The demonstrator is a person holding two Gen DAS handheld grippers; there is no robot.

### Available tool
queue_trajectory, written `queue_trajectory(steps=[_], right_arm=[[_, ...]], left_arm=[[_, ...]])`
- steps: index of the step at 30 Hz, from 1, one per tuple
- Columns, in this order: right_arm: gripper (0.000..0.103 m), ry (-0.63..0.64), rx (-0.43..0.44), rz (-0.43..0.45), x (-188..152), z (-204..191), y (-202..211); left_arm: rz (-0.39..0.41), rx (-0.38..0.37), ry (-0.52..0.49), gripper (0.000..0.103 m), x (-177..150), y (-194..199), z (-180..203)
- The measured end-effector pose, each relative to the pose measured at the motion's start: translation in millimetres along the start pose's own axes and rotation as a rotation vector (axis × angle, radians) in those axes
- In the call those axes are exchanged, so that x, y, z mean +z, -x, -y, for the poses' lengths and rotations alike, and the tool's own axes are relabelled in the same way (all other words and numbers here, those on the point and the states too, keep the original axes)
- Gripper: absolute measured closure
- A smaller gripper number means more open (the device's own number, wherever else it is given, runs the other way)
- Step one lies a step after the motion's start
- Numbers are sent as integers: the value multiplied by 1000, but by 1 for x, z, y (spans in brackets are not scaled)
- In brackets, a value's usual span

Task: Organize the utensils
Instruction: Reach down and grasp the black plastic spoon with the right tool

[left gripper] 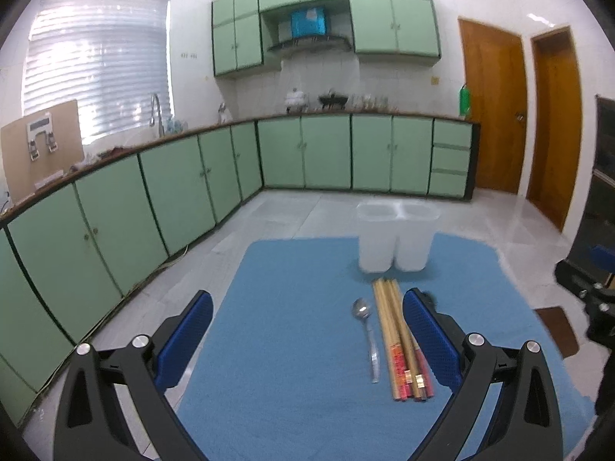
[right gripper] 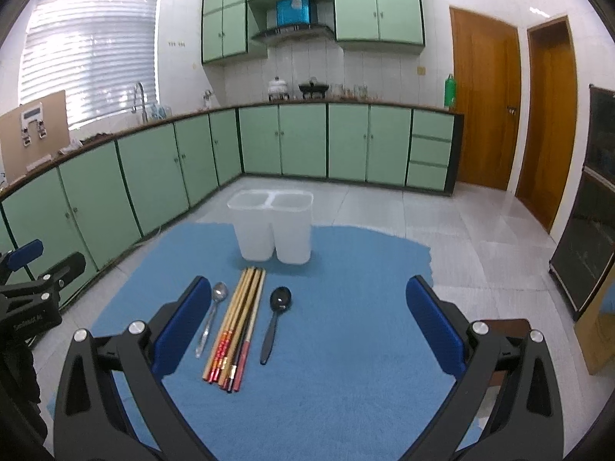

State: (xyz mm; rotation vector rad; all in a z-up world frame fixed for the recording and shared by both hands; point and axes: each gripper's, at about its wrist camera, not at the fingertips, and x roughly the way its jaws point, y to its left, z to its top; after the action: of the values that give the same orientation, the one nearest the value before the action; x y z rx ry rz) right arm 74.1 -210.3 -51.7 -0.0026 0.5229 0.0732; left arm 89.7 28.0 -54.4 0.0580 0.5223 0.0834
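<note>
A translucent white two-compartment holder [right gripper: 273, 230] stands at the far side of the blue mat [right gripper: 338, 345]; it also shows in the left wrist view [left gripper: 396, 240]. In front of it lie a metal spoon [right gripper: 210, 317], a bundle of wooden chopsticks [right gripper: 237, 324] and a black spoon [right gripper: 276, 320], side by side. In the left wrist view the metal spoon [left gripper: 367, 336] and chopsticks [left gripper: 399, 340] lie near the right finger; the black spoon is hidden. My left gripper [left gripper: 307, 336] is open and empty above the mat. My right gripper [right gripper: 307, 324] is open and empty above the utensils.
The mat [left gripper: 300, 345] covers a table with tiled floor beyond its far edge. Green cabinets [right gripper: 153, 176] run along the left and back walls. Wooden doors [right gripper: 484, 103] stand at the right. The left gripper's body [right gripper: 34, 292] shows at the left edge.
</note>
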Motion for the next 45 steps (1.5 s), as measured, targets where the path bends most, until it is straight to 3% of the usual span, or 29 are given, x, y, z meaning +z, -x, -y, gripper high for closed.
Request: queue_trajectory(steps=[8, 18, 34, 39, 45], right_arm=[[6, -17, -17, -193, -14, -8, -108], [29, -55, -36, -366, -28, -32, -216], [51, -86, -38, -443, -35, -44, -259], [75, -64, -28, -426, -36, -50, -257], [77, -65, -4, -426, -32, -35, -250]], left_arm=[[-168, 47, -4, 6, -21, -94, -10], [-304, 54, 16, 15, -44, -161, -15], [-338, 37, 18, 17, -50, -197, -19], [-348, 14, 11, 17, -46, -207, -10], [-357, -36, 2, 17, -41, -220, 12]])
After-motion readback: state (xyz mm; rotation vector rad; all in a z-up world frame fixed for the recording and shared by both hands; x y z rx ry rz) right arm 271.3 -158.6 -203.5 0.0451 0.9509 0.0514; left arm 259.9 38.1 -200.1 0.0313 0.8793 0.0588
